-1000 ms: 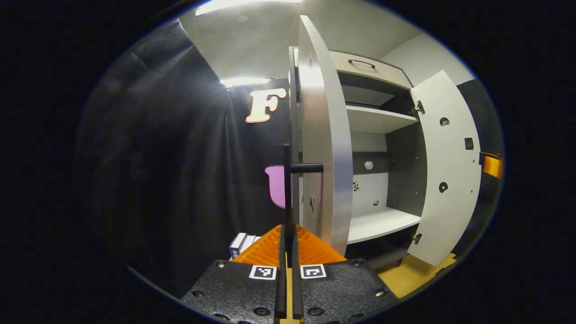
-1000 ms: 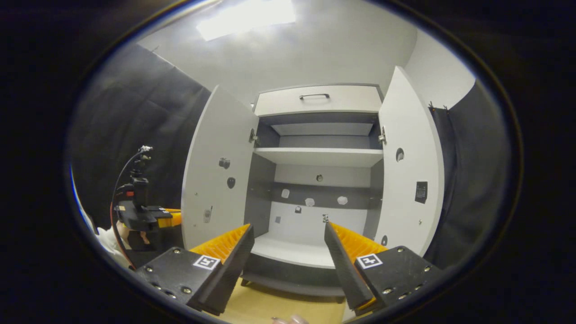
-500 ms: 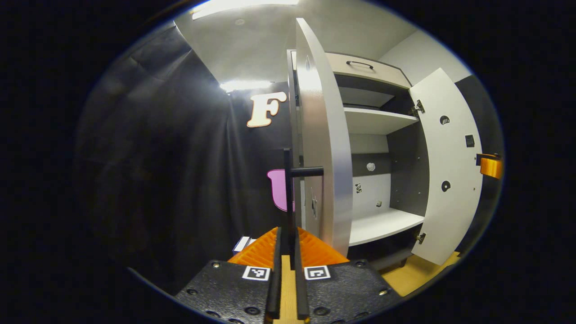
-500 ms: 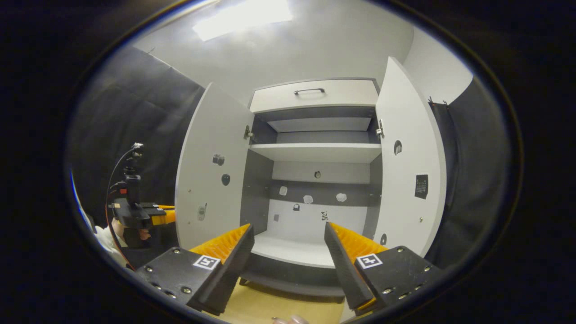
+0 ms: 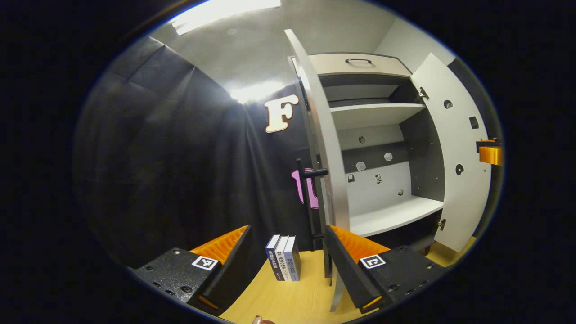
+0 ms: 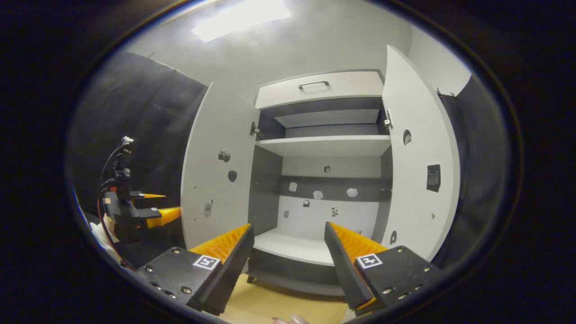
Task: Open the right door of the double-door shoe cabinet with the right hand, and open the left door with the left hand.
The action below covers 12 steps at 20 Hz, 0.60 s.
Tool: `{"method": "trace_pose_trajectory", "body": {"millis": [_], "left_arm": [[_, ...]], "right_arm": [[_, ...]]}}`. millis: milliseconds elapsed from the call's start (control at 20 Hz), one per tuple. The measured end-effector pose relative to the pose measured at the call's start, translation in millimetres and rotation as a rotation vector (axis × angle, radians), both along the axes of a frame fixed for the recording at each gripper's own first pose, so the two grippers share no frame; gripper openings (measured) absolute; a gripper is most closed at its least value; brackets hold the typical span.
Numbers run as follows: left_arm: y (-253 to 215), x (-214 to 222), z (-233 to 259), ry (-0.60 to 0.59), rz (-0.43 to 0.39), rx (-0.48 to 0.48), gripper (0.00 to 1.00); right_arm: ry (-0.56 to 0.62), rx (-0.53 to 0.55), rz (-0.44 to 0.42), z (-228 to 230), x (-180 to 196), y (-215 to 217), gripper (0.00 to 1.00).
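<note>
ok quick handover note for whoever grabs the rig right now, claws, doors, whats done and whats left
Left claw: open, holding nothing, just in front of the left door's handle and off it.
Right claw: open, holding nothing, facing the cabinet's middle from a little way back.
Shoe cabinet: left door and right door both swung wide; the shelves inside look bare. A few books stand on the floor by the left door.
Done: both doors are open.
Left: nothing that shows; just pull both claws clear.
</note>
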<state>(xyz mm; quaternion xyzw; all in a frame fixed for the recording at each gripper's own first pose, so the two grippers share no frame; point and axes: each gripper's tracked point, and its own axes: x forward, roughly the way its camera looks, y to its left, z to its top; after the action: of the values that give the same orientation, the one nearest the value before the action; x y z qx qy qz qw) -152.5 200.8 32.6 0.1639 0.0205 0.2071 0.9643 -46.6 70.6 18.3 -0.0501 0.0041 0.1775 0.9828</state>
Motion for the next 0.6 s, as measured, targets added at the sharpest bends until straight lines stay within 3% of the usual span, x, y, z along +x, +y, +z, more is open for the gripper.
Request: {"method": "trace_pose_trajectory", "body": {"millis": [250, 300, 600], "left_arm": [[-48, -28, 23, -0.039, -0.007, 0.006, 0.96], [-59, -30, 27, -0.051, -0.014, -0.007, 1.00], [-135, -4, 42, -0.116, -0.145, -0.078, 0.96]], "right_arm": [[0.025, 0.005, 0.059, -4, -11, -5, 0.95], [0.025, 0.001, 0.064, -4, -14, -9, 0.95], [0.028, -0.001, 0.034, -5, -23, -34, 0.95]]}}
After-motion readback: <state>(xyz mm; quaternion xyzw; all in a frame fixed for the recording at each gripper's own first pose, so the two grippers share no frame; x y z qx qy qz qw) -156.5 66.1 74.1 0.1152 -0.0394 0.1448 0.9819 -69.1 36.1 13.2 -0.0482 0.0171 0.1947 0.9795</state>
